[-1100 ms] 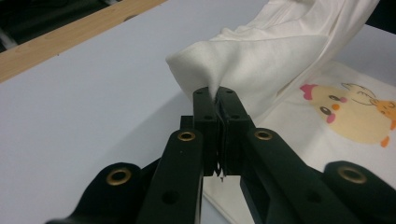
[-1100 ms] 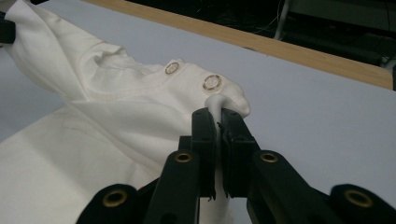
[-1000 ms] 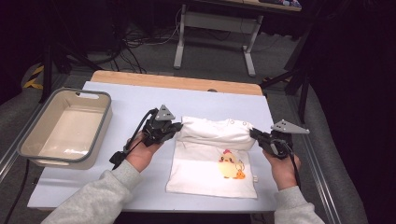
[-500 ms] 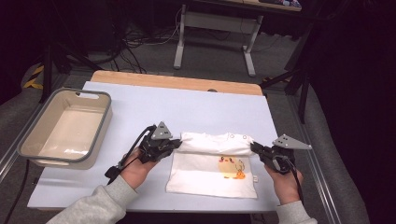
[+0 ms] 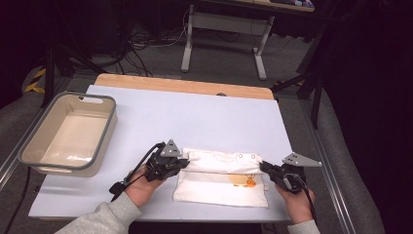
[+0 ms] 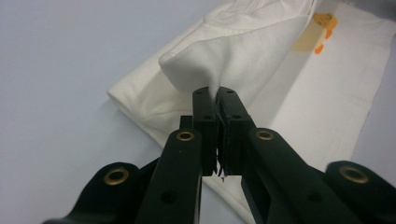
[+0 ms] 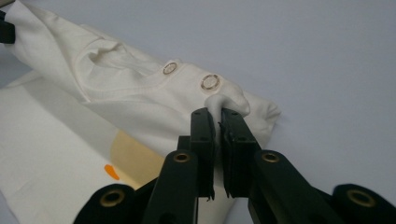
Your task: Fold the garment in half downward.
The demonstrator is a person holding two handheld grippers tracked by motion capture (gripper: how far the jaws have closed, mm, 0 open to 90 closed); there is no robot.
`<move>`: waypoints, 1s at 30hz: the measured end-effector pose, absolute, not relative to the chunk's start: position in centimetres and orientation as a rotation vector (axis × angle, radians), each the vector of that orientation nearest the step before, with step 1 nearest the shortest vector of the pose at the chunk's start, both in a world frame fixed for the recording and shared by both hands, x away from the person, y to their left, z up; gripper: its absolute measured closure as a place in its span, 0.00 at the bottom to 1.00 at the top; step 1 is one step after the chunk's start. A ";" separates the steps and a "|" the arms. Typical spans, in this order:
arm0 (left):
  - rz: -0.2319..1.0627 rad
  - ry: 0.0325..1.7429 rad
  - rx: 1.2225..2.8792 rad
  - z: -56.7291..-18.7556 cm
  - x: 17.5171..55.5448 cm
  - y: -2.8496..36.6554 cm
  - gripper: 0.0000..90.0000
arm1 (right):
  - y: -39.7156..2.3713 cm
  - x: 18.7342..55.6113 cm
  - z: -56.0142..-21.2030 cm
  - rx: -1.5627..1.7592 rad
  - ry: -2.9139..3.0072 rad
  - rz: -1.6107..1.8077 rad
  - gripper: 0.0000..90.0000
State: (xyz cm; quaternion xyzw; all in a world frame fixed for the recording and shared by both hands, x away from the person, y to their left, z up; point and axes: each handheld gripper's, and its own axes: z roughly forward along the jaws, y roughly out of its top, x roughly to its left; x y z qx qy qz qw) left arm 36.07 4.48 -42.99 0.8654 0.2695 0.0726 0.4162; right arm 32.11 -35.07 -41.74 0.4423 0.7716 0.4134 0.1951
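Observation:
A small white garment (image 5: 221, 183) with an orange print lies on the white table near its front edge. Its top part is folded over toward the person. My left gripper (image 5: 182, 163) is shut on the folded edge at the garment's left corner (image 6: 196, 60). My right gripper (image 5: 263, 167) is shut on the right corner, pinching a nub of cloth (image 7: 219, 101) beside two snap buttons (image 7: 210, 82). In the left gripper view my left gripper (image 6: 217, 93) pinches the cloth, and in the right gripper view my right gripper (image 7: 218, 114) does the same. The orange print (image 6: 322, 21) peeks out under the fold.
A beige tub with a grey rim (image 5: 29, 146) stands at the table's left side. The wooden table edge (image 5: 185, 85) runs along the back. A metal rail (image 5: 326, 161) borders the right side. Bare white tabletop (image 5: 195, 117) stretches behind the garment.
Both grippers have come toward the person and lower, drawing the garment's top edge down over its front, so the fold now covers most of the print.

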 end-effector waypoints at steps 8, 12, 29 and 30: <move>0.076 0.710 2.179 -43.7 36.4 5.1 0.72 | -35.7 31.8 -42.8 1.337 2.246 1.155 0.72; 0.034 0.716 2.129 -43.2 37.0 5.4 0.49 | -36.0 32.2 -42.0 1.322 2.228 1.163 0.63; -0.067 0.757 2.170 -42.9 40.4 2.6 0.69 | -33.6 37.6 -41.9 1.224 2.403 1.122 0.57; -0.074 0.757 2.176 -43.0 40.5 2.6 0.73 | -33.4 37.7 -42.1 1.225 2.422 1.114 0.59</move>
